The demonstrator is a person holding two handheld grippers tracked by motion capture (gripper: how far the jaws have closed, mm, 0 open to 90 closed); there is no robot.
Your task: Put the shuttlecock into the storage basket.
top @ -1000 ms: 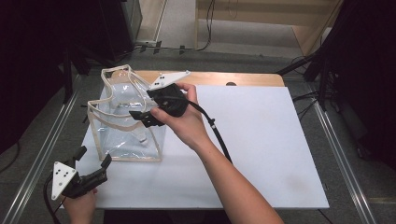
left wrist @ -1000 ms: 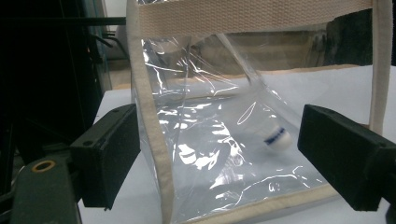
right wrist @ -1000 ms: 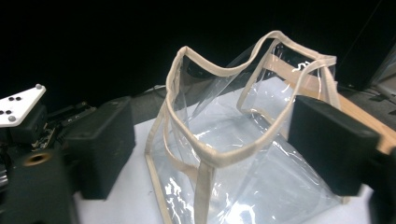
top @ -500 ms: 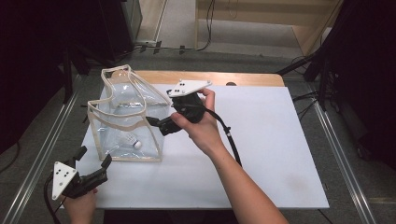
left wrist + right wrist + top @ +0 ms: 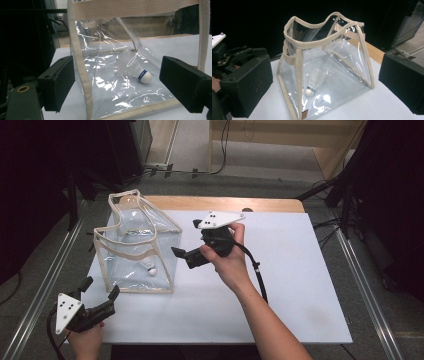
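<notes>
White table (image 5: pixel 300 285): shuttlecock (image 5: pixel 151 269) inside clear bag (image 5: pixel 135 247); L gripper (image 5: pixel 98 303) & R gripper (image 5: pixel 186 256) fingers apart, empty.

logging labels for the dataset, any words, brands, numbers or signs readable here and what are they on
No readable text.
The shuttlecock inside the clear bag has a blue band round its cork: any print there is too small to read.
A small brown tag at the bag's bottom seam: blurred, unreadable.
The grey plates on the claws carry dots, no writing.
</notes>
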